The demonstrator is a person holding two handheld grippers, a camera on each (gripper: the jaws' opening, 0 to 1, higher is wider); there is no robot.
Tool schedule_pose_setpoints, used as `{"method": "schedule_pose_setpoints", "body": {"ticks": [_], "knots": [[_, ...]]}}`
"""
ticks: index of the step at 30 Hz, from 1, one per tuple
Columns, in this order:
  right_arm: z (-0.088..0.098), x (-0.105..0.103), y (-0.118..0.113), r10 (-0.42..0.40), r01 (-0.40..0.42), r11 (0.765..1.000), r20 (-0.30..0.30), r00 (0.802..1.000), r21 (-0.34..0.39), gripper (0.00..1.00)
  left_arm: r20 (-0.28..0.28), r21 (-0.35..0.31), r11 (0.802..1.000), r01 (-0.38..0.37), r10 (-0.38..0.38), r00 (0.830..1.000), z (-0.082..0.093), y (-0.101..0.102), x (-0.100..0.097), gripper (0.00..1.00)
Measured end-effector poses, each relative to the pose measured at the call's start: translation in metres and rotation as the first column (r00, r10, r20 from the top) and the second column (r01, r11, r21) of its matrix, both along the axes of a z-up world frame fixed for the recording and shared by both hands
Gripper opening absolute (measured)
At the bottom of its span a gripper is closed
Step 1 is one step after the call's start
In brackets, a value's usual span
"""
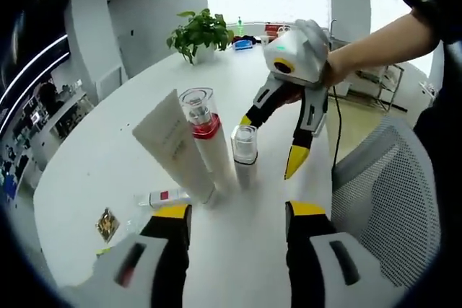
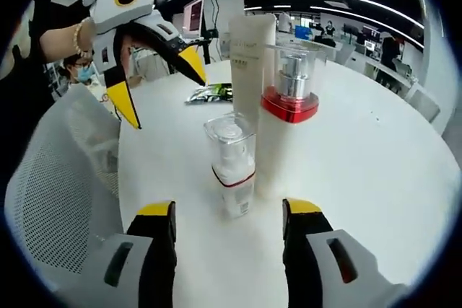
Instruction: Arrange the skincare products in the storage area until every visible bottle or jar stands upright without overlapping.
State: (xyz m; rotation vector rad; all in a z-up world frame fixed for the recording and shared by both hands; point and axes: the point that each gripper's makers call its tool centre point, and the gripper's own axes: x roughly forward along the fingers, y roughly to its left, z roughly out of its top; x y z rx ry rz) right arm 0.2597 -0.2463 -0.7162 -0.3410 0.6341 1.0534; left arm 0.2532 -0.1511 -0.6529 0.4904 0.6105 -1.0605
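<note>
Both my claws, left (image 1: 238,221) and right (image 2: 228,220), gape wide, holding nothing. Tube (image 1: 175,143), tall bottle (image 1: 206,138), small bottle (image 1: 245,153) upright on counter (image 1: 108,156); mini bottle (image 1: 164,196) lying flat.

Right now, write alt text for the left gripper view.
Three skincare items stand upright, close together on a white round table: a tall white tube, a red-collared bottle and a small bottle. A small tube lies flat by the left gripper, whose jaws are apart. The right gripper hovers open beyond them.
</note>
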Motion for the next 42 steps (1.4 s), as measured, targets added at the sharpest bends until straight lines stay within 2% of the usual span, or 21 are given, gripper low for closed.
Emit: {"method": "schedule_pose_setpoints", "body": {"ticks": [8,15,19,25,31,34,35,36,42], "knots": [[0.007,-0.007,0.002,-0.061,0.061,0.998,0.010,0.998,0.002,0.75,-0.042,-0.043,0.996,-0.077,0.076,0.996,0.001,0.024,-0.012,0.62],[0.016,-0.014,0.003,-0.128,0.128,0.991,0.010,0.992,0.041,0.80,-0.087,-0.080,0.984,-0.157,0.150,0.985,0.001,0.044,-0.024,0.71],[0.021,-0.013,0.004,-0.215,0.218,0.968,-0.033,0.976,0.126,0.83,-0.128,-0.095,0.974,-0.206,0.193,0.973,-0.001,0.056,-0.031,0.73],[0.023,-0.013,0.000,-0.258,0.261,0.954,-0.043,0.965,0.147,0.85,-0.175,-0.109,0.958,-0.264,0.243,0.954,-0.003,0.076,-0.044,0.75],[0.030,-0.022,0.006,-0.309,0.315,0.931,-0.057,0.949,0.186,0.88,-0.236,-0.149,0.925,-0.351,0.311,0.921,-0.005,0.102,-0.052,0.75],[0.030,-0.024,0.007,-0.335,0.341,0.920,-0.067,0.940,0.194,0.91,-0.257,-0.167,0.900,-0.403,0.355,0.899,-0.006,0.115,-0.056,0.77],[0.031,-0.027,0.009,-0.339,0.345,0.918,-0.064,0.939,0.196,0.91,-0.254,-0.170,0.896,-0.410,0.362,0.897,-0.006,0.117,-0.055,0.77],[0.031,-0.029,0.010,-0.340,0.346,0.918,-0.063,0.938,0.196,0.92,-0.253,-0.176,0.880,-0.440,0.392,0.885,-0.006,0.124,-0.055,0.77],[0.029,-0.041,0.017,-0.363,0.370,0.910,-0.072,0.929,0.187,0.96,-0.259,-0.168,0.843,-0.511,0.462,0.848,-0.012,0.148,-0.063,0.83]]}}
